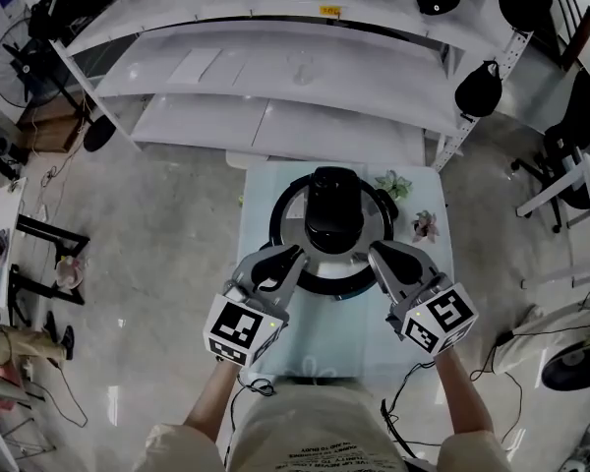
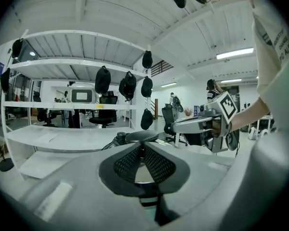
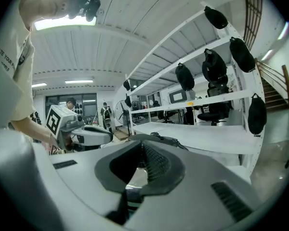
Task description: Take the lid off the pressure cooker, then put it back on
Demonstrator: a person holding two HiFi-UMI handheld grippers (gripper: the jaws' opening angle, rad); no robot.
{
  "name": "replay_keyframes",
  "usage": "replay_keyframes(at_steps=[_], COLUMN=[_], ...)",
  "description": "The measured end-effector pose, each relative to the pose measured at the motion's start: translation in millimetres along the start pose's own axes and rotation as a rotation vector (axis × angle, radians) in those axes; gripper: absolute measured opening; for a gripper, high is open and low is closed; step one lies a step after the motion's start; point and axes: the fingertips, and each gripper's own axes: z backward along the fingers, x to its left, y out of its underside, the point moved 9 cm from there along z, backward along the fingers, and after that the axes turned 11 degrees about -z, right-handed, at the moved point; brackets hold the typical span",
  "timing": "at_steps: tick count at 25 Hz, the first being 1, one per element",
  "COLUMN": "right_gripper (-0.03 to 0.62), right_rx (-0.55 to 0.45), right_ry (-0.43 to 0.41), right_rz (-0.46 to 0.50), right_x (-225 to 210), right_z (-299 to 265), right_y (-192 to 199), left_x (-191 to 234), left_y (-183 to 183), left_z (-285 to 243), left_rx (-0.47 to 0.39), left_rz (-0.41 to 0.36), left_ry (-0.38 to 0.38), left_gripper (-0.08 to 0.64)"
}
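The pressure cooker (image 1: 336, 289) stands on a small pale table (image 1: 344, 337). Its silver lid (image 1: 293, 226), with a black handle (image 1: 334, 214) across the middle, lies on top. My left gripper (image 1: 293, 256) is shut at the lid's front-left edge and my right gripper (image 1: 376, 256) is shut at its front-right edge. In the left gripper view the pads (image 2: 156, 165) meet above a strip of silver lid (image 2: 142, 172). The right gripper view shows its pads (image 3: 156, 165) the same way over the lid (image 3: 135, 176). Each gripper view also shows the other gripper (image 2: 185, 124) (image 3: 103, 134) level across the lid.
A white shelving rack (image 1: 275, 77) with black bags hanging from it stands just behind the table. Two small potted plants (image 1: 391, 182) (image 1: 425, 226) sit at the table's right side. A fan (image 1: 15, 52) stands at far left, with chairs and cables on the floor at right.
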Motion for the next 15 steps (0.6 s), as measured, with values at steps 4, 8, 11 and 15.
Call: replay_keyframes(at_steps=[4, 8, 11, 15], right_gripper=[0.006, 0.006, 0.006, 0.005], right_rx=[-0.029, -0.049, -0.067, -0.085], right_ry=[0.046, 0.071, 0.072, 0.086], right_rz=[0.006, 0.019, 0.004, 0.001], right_x=[3.4, 4.4, 4.5, 3.4], right_z=[9.2, 19.5, 29.6, 41.5], right_y=[-0.7, -2.1, -3.2, -7.4], left_x=[-8.3, -12.5, -17.3, -24.0], left_y=[-0.8, -7.3, -12.3, -15.5], left_z=[9.5, 19.2, 26.9, 37.1], left_rx=[-0.003, -0.007, 0.001, -0.006], left_rz=[0.015, 0.028, 0.031, 0.042], left_ry=[-0.045, -0.111, -0.146, -0.19], left_gripper=[0.031, 0.026, 0.025, 0.025])
